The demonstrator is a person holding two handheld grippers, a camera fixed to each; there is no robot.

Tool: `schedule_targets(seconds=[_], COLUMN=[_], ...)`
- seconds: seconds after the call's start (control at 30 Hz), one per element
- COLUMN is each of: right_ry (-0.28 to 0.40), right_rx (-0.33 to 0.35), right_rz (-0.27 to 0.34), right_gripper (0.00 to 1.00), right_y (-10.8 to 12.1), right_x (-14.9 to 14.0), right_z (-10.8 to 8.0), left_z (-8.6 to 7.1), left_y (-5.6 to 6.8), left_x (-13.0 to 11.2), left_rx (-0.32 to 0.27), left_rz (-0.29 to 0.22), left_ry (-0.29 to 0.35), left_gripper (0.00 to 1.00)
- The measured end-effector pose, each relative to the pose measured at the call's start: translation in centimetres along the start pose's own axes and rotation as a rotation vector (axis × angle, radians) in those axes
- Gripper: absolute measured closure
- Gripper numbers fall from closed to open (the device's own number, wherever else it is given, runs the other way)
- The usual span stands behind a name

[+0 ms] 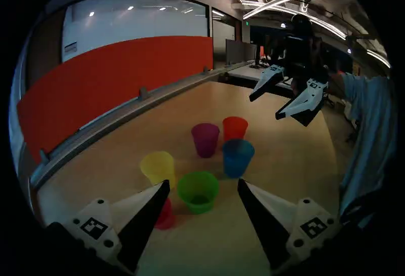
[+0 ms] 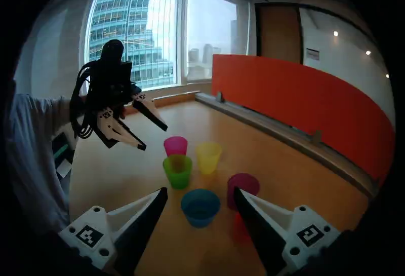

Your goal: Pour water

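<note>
Holding my left hand-held gripper and right hand-held gripper spread apart and empty, on opposite sides of the green cup, the blue cup just beside it on the tabletop, probably to choose one for pouring.

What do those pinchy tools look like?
The left tool and the right tool each have two pointed white fingers with black inner faces and square black-and-white markers. The body behind is black, with looping black cables. The person wears pale long sleeves.

Green cup — translucent plastic; table (smooth, wood-look).
</note>
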State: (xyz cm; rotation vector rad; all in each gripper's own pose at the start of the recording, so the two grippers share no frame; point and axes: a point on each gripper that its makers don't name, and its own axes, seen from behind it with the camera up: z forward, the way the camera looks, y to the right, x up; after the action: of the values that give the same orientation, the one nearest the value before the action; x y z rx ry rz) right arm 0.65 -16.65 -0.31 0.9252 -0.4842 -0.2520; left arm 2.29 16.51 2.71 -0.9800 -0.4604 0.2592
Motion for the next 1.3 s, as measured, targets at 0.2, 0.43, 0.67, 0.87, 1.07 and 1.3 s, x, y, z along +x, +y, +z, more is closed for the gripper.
schedule_targets(seconds=[0.2,0.43,0.67,0.87,1.07,1.3], right_ry=[-0.043,-0.076,-0.105,-0.122,-0.138,-0.158], right_rx=[0.020,0.038,0.052,0.065,0.067,0.056], right_rz=[0.004,0.003,-0.004,-0.006,-0.019,-0.030], right_gripper=[0.00,0.00,0.00,0.00,0.00,0.00], right_y=[0.0,-0.1,-0.2,-0.5,-0.5,-0.2], right_x=[-1.9,-3.6,-5.2,-6.1,-7.0,-7.8], right_z=[1.3,2.5,3.5,4.3,5.1,5.8], left_z=[1.4,3.2,4.5,5.4,6.1,6.9], left_y=[-0.3,-1.1,-1.5,-1.5,-1.3,-1.4], left_x=[-1.3,-2.6,-2.9,-3.2,-3.7,-4.5], left_rx=[-0.023,-0.030,-0.044,-0.060,-0.074,-0.081], left_rz=[0.020,0.039,0.054,0.076,0.099,0.110], left_ry=[-0.044,-0.095,-0.128,-0.153,-0.179,-0.208], left_gripper=[0.00,0.00,0.00,0.00,0.00,0.00])
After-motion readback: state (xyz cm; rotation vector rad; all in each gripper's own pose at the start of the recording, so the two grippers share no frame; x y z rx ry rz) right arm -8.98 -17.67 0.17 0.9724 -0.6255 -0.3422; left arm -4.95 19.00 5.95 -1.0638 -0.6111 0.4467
